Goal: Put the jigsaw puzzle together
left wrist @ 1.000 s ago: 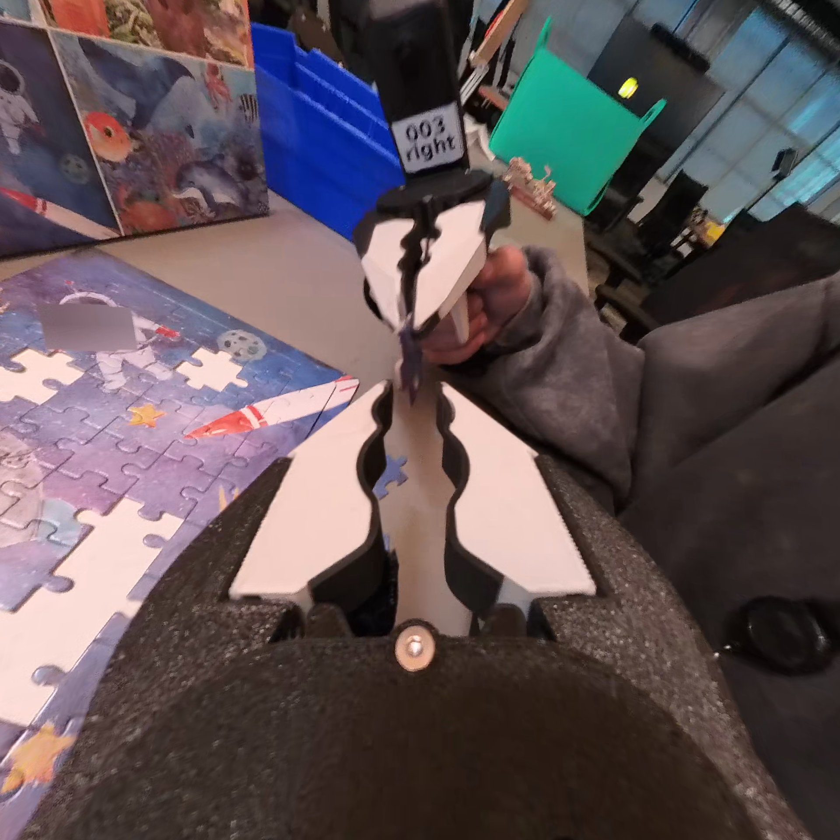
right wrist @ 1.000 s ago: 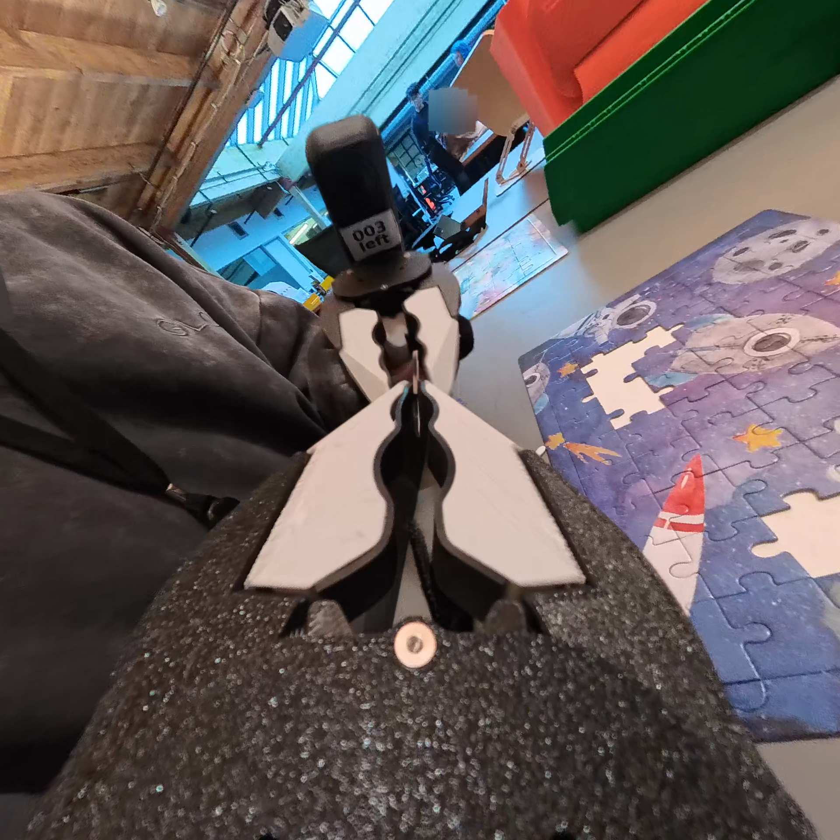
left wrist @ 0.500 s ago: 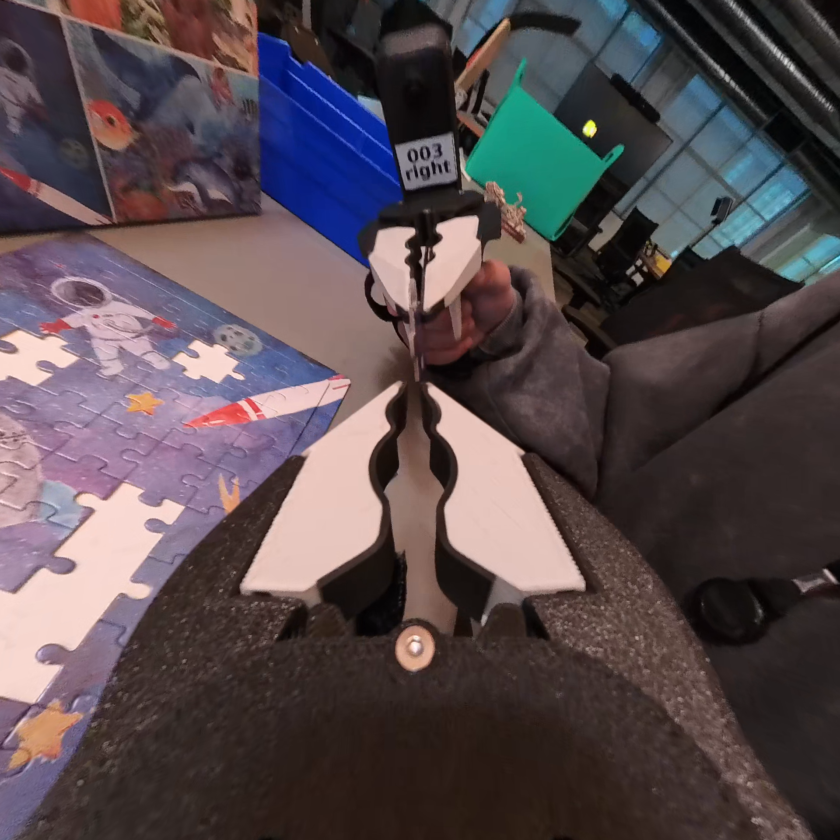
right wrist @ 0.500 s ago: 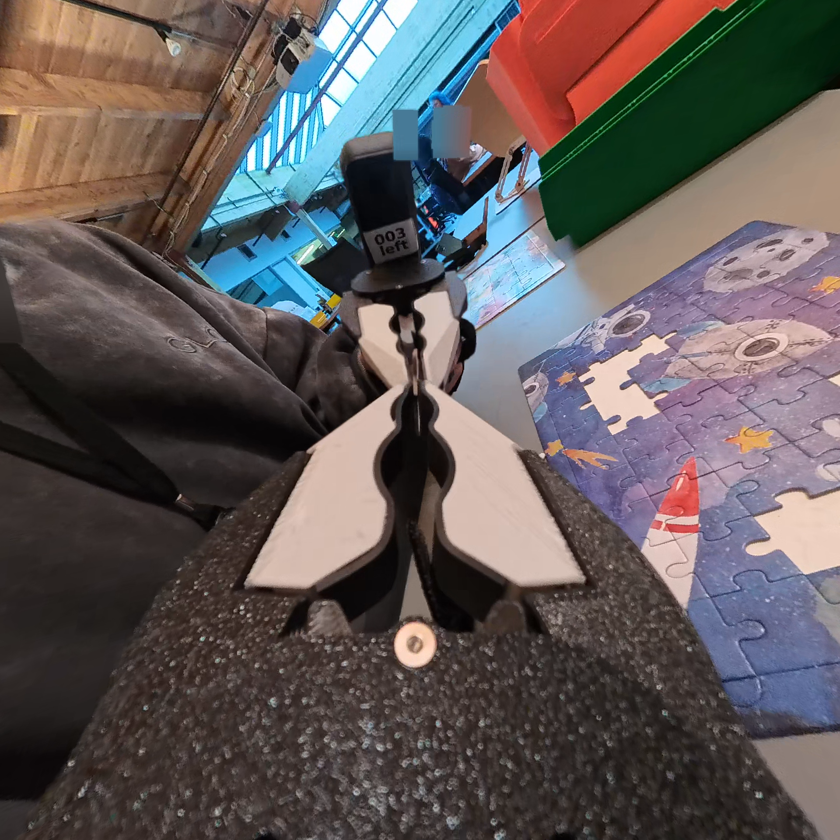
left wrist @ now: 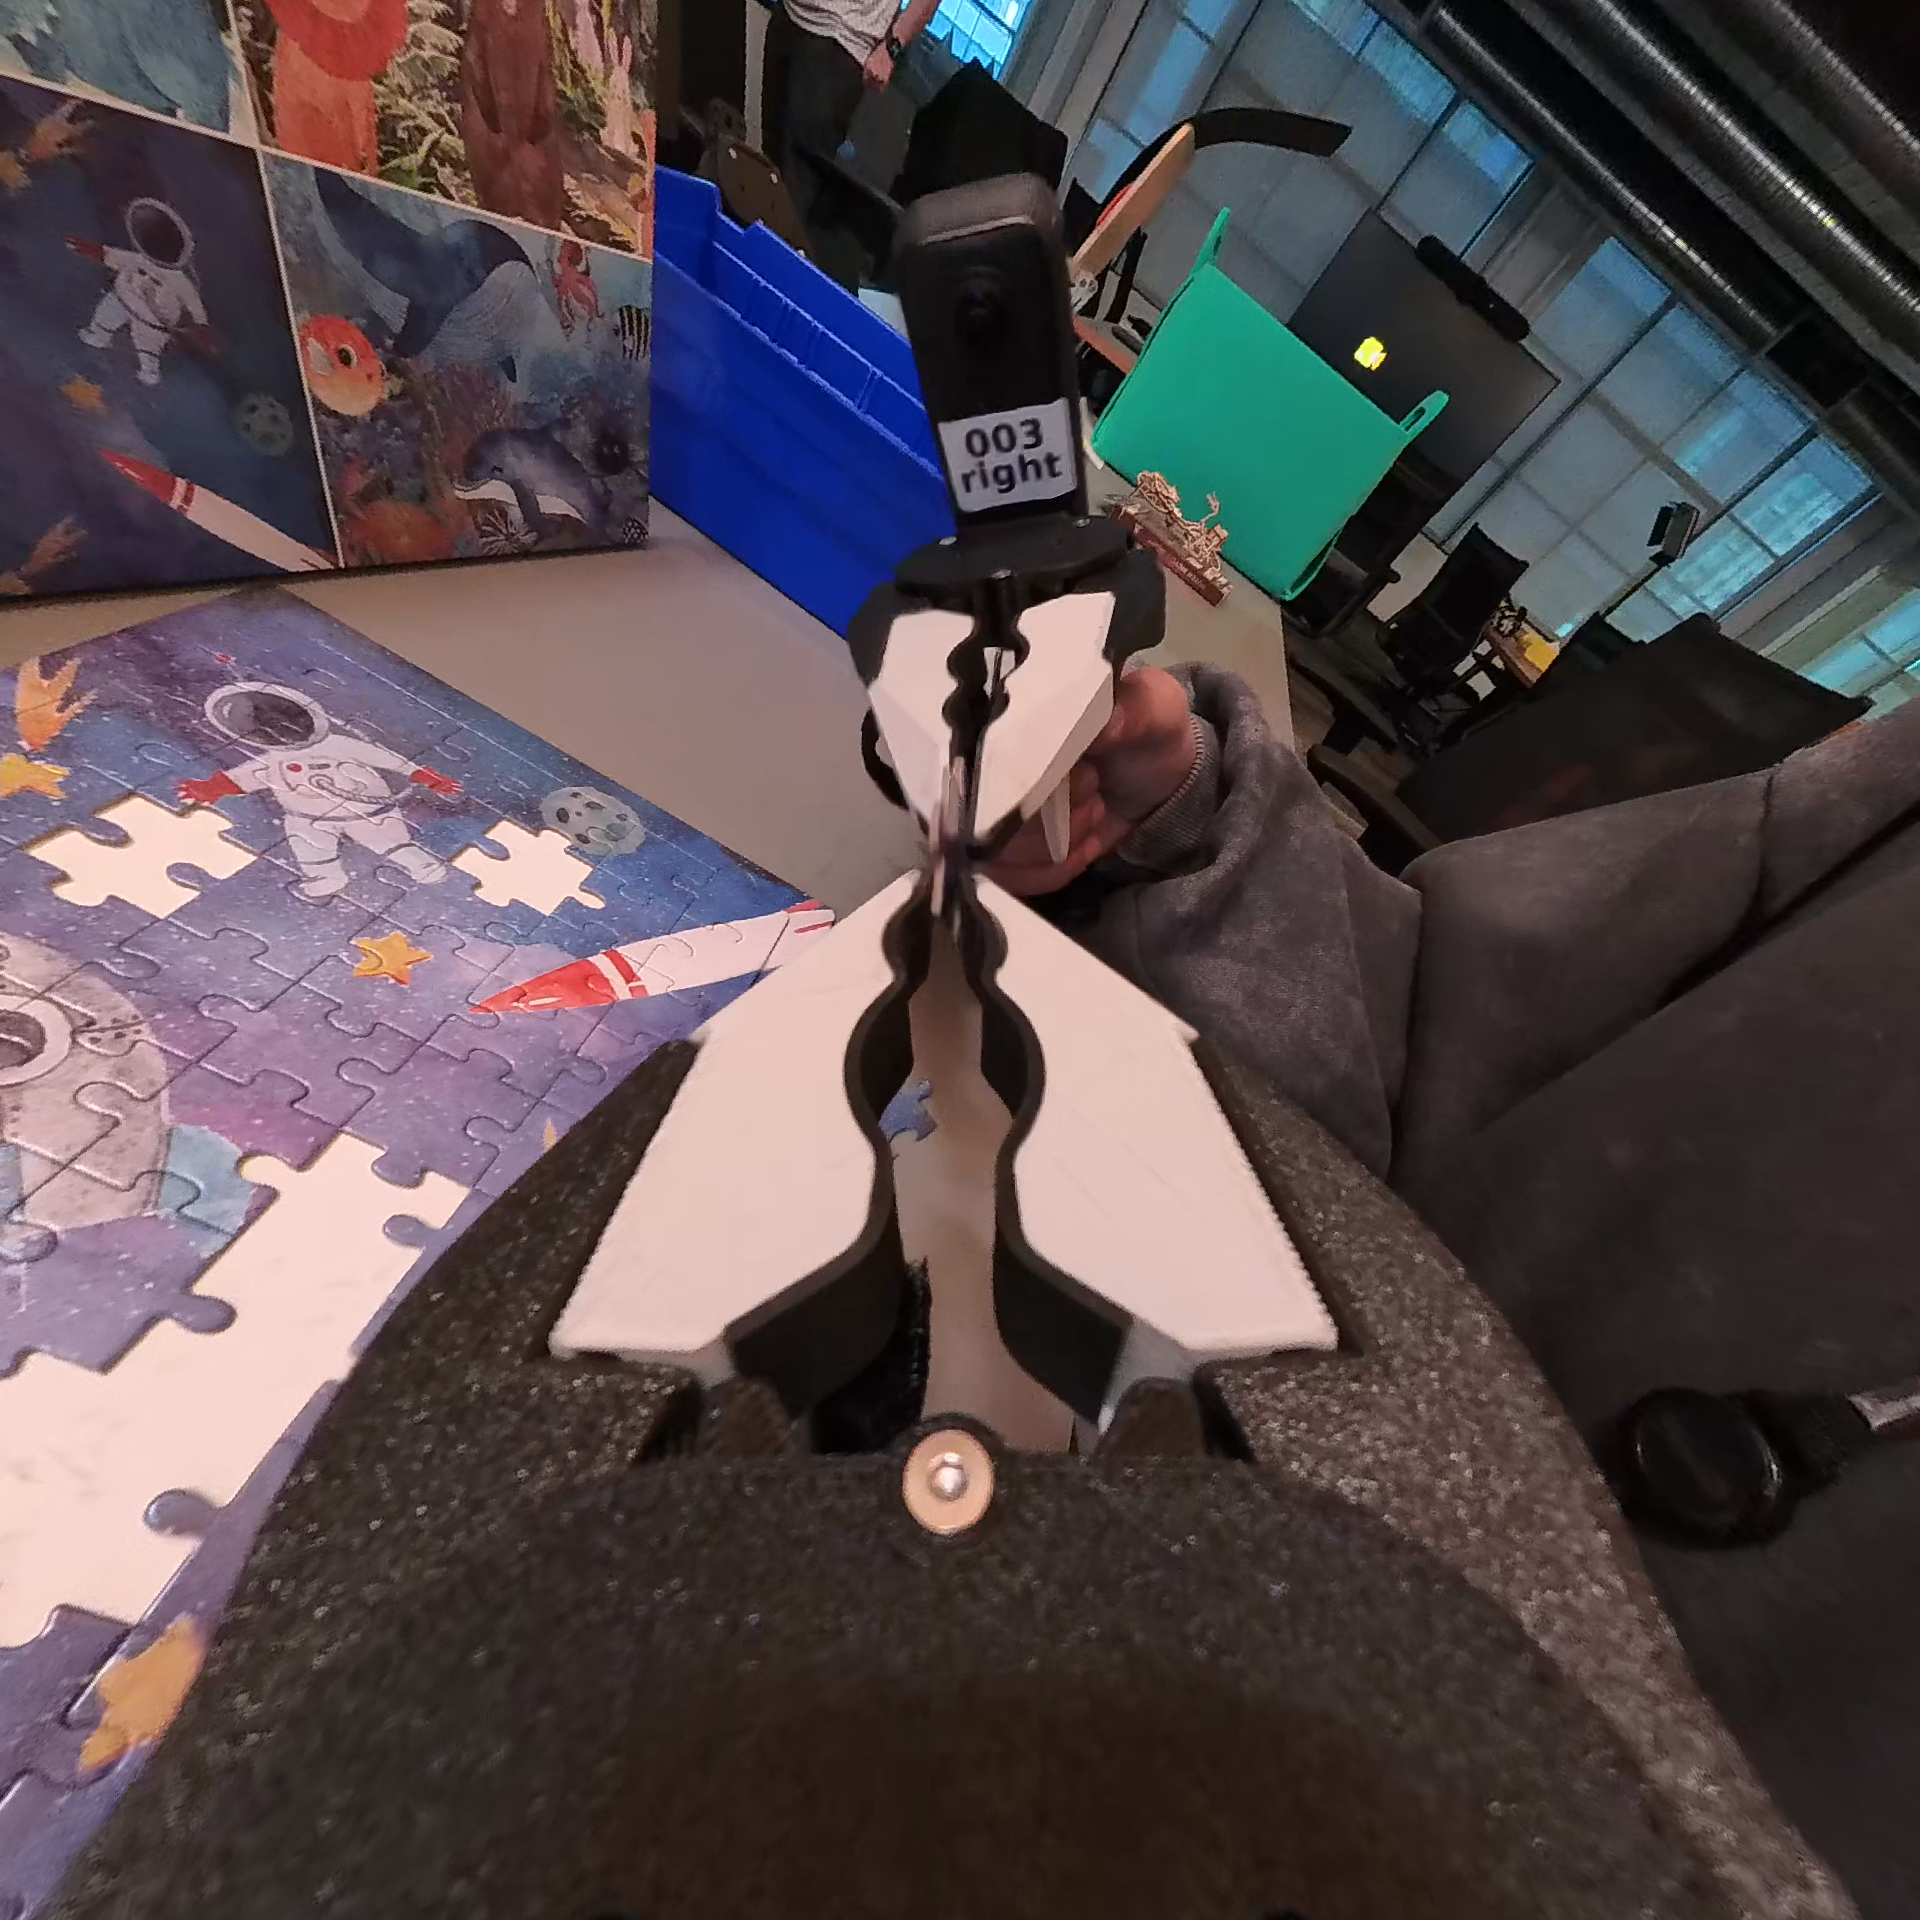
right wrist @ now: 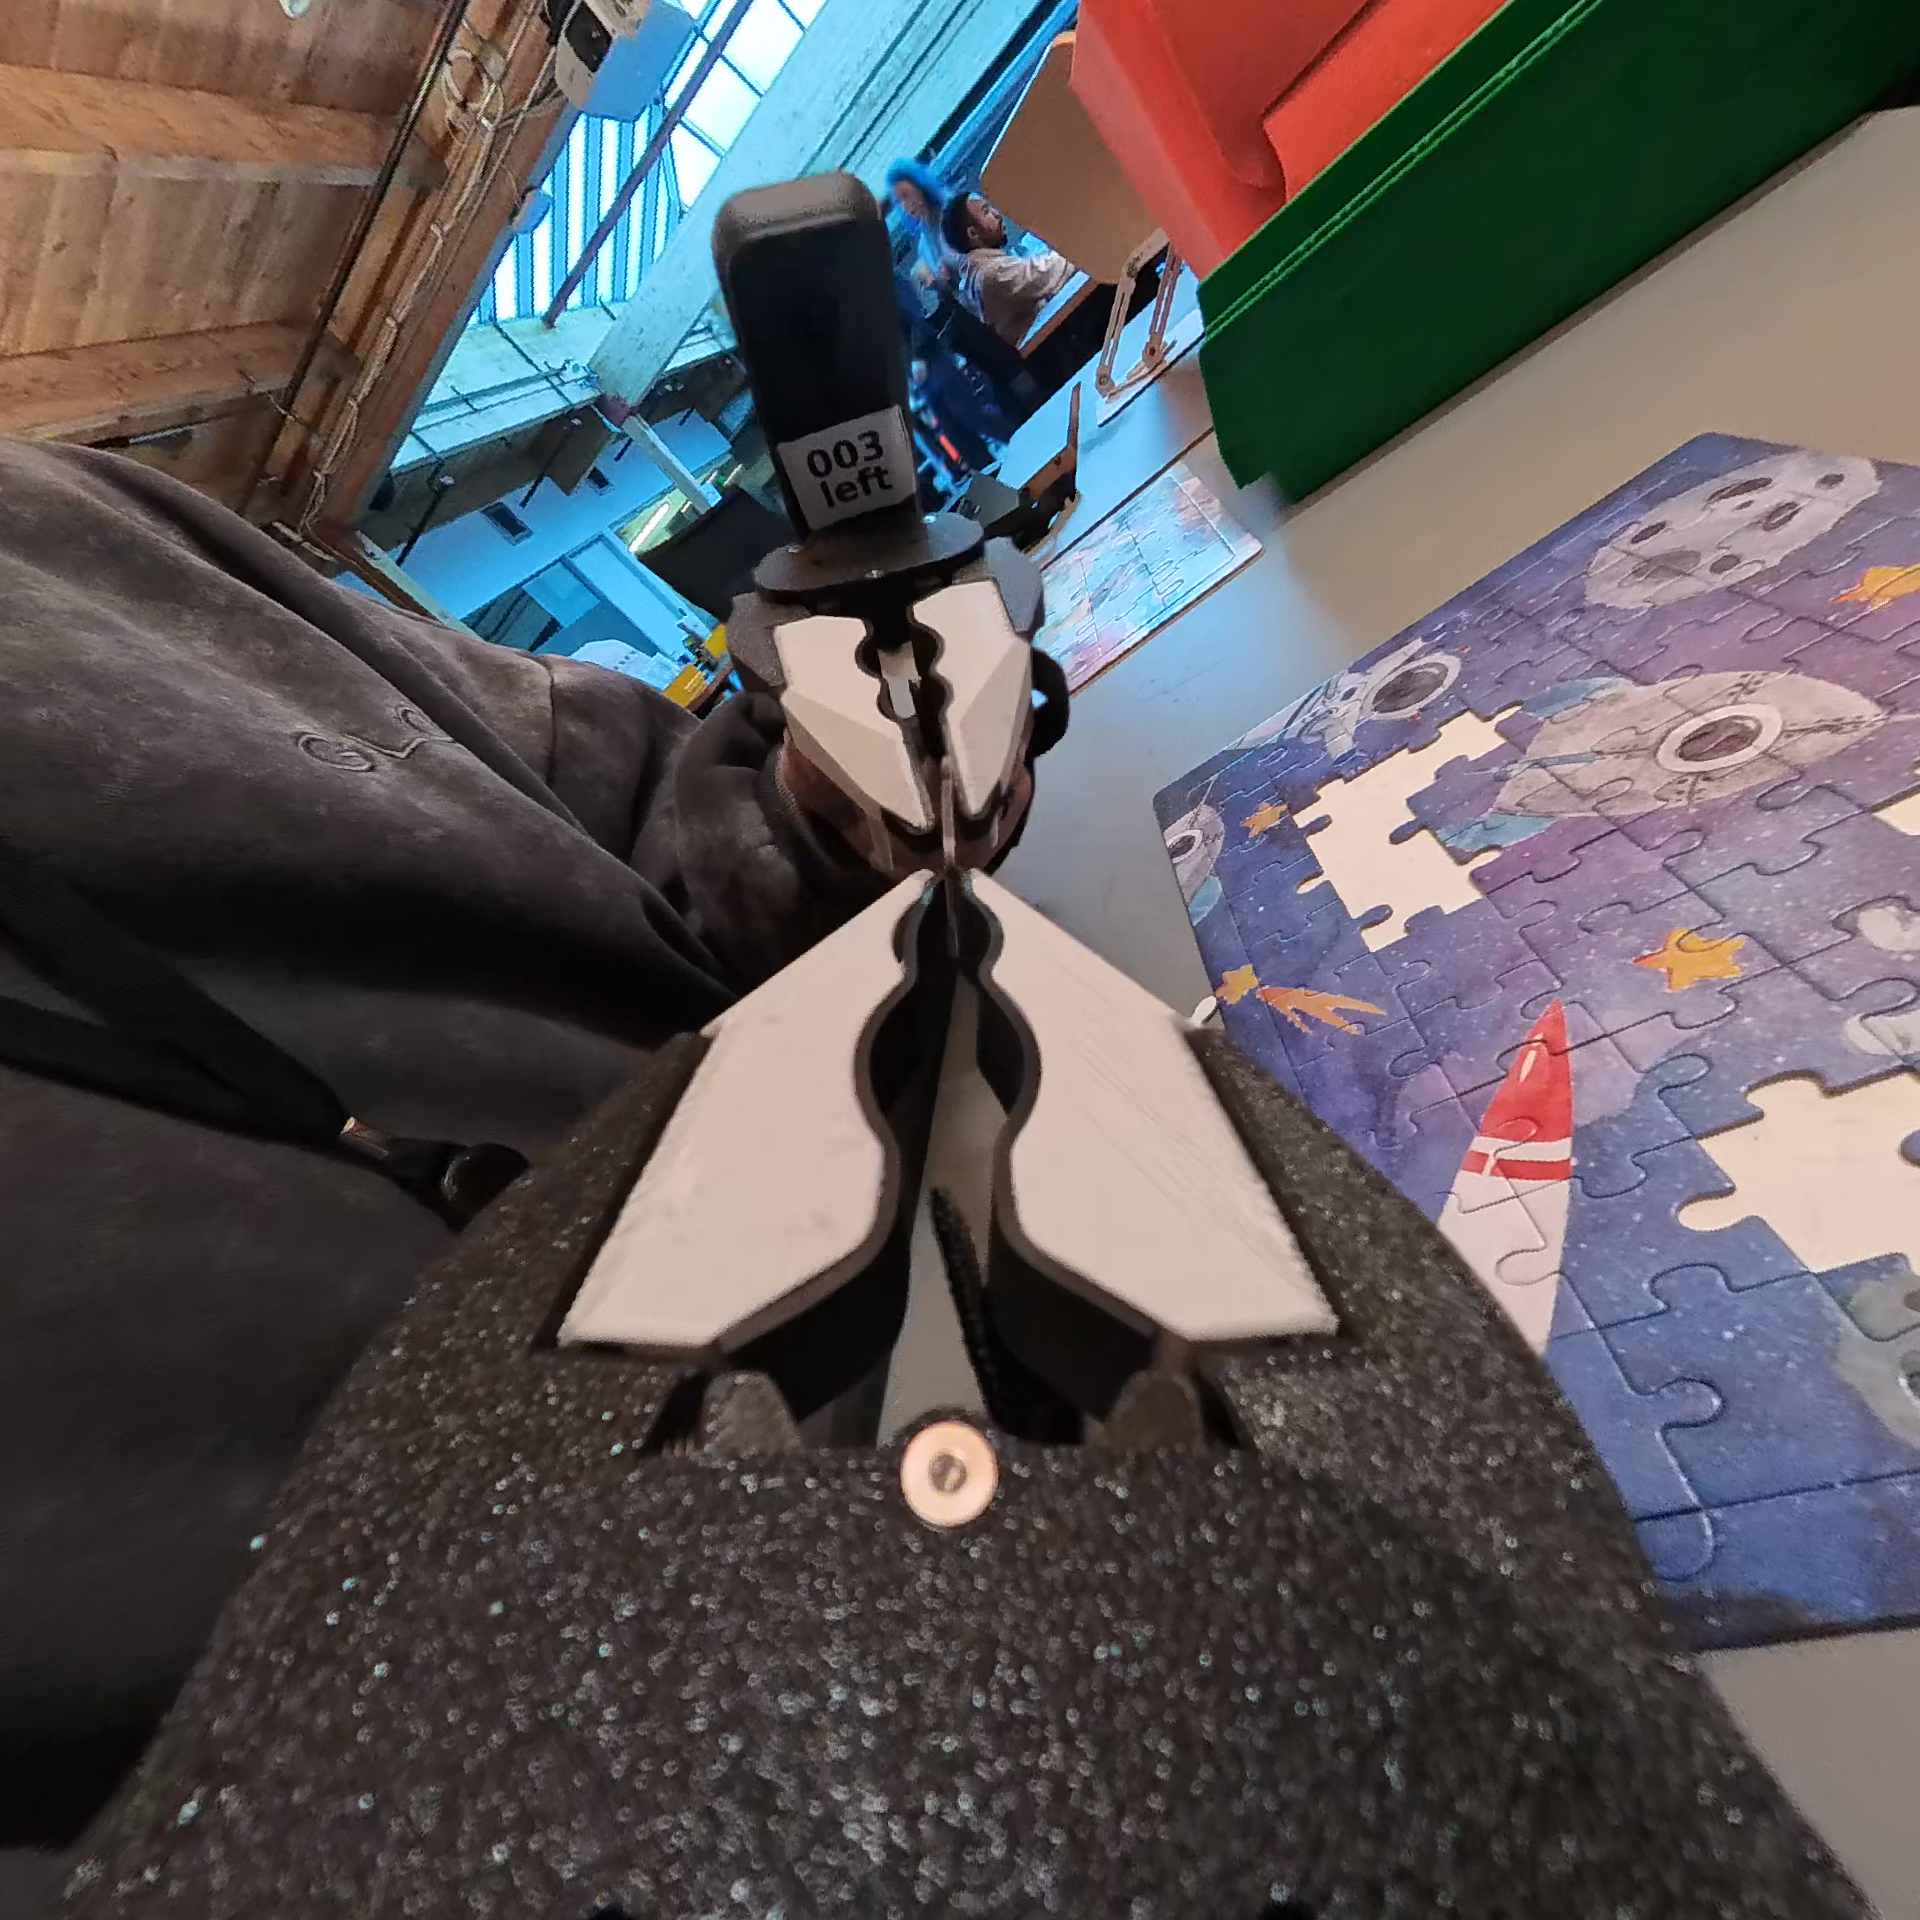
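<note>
Between the meeting fingertips: one puzzle piece [left wrist: 951,831], edge-on, pinched by both the left gripper [left wrist: 948,891] and right gripper [right wrist: 943,883], fingers clenched on it. Left of left fingers: puzzle [left wrist: 312,997] on table [left wrist: 644,665].

- Your left gripper [left wrist: 948,883] has white wedge fingers [left wrist: 748,1164] with wavy black inner edges.
- Black speckled foam and one silver screw [left wrist: 945,1476] sit behind.
- You wear grey sleeves [left wrist: 1278,935].
</note>
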Action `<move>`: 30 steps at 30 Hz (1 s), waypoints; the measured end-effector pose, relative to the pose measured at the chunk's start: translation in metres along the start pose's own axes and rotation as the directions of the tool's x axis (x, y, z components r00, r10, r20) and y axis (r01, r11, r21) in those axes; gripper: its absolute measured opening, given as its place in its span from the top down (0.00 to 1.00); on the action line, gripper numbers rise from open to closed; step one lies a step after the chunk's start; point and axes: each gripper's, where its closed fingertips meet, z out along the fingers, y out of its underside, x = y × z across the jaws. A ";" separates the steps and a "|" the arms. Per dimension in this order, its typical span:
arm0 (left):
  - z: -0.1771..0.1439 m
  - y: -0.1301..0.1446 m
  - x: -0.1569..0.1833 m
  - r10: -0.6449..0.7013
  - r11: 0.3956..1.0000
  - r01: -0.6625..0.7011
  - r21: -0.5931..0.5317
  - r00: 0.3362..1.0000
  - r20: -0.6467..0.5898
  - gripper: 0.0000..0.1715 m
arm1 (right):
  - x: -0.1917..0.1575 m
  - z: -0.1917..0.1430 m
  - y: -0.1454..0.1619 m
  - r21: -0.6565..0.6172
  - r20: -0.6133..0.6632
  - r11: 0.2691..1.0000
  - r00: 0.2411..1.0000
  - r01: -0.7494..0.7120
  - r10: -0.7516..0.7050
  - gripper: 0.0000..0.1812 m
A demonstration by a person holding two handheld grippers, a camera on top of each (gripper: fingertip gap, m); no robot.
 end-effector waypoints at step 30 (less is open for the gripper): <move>-0.104 0.058 -0.032 -0.107 0.967 0.149 -0.206 0.973 0.204 0.99 | 0.026 0.040 0.060 -0.310 -0.416 0.944 0.876 0.115 -0.243 0.84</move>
